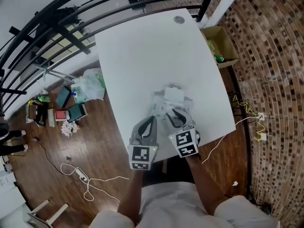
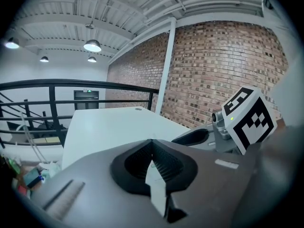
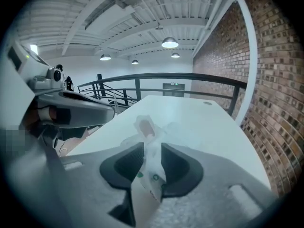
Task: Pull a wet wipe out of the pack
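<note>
Wipe pack (image 1: 172, 99) sits by the bench's (image 1: 142, 51) near edge, with loads of open top beyond it. Right claw (image 3: 151, 163) is clamped on the pack itself. The left claw (image 2: 153, 164) pinches a white sheet (image 2: 157, 186), probably a wipe.

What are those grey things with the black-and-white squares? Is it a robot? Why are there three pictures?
No robot: a person holds two pinching tools called grippers. One picture comes from a camera on the person's head, looking down at a white table. The other two come from cameras riding on each gripper. The squared cubes are part of the grippers. The right gripper is shut on a crinkly wipe pack. The left gripper is shut on a thin white strip; whether it is a wipe or the pack's flap, I cannot tell.
</note>
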Available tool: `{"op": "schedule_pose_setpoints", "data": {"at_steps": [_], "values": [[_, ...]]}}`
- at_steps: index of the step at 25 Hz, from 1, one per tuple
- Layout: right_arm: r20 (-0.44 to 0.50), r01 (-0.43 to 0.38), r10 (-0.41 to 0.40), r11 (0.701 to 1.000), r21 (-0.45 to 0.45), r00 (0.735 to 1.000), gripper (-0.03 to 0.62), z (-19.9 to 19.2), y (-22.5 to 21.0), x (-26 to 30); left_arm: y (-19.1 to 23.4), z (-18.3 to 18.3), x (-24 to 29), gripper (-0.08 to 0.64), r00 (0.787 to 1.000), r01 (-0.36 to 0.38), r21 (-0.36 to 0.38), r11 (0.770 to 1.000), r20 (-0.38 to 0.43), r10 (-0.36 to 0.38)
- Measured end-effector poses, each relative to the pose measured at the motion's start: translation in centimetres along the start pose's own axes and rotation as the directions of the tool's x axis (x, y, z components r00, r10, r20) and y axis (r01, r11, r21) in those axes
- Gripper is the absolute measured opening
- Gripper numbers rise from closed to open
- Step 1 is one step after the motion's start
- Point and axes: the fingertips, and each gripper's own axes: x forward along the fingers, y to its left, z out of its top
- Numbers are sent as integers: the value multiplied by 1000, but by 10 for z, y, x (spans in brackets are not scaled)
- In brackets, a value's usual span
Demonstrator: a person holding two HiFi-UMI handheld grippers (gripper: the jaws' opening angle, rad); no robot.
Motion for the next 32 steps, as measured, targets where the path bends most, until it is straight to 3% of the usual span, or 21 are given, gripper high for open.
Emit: {"op": "schedule_pose_setpoints", "data": {"at_steps": [4, 6, 12, 27, 32], "values": [[-9, 11, -11, 999, -33, 1000, 95, 1, 1, 1, 3, -2, -3, 14, 1000, -15, -10, 1000, -1, 15], [-6, 28, -29, 998, -51, 1000, -6, 1, -1, 0, 3, -2, -2, 14, 1000, -19, -15, 1000, 1, 19], [-9, 51, -52, 995, -84, 999, -8, 0, -1, -1, 2, -5, -5, 14, 1000, -23, -22, 999, 1, 23], [106, 37, -43, 998, 56, 993, -11, 20, -12, -22, 3, -4, -11, 14, 999, -33, -35, 999, 19, 33], [150, 44, -49, 998, 36, 988, -11, 35, -11, -34, 4, -3, -14, 15, 999, -35, -36, 999, 24, 36]]}}
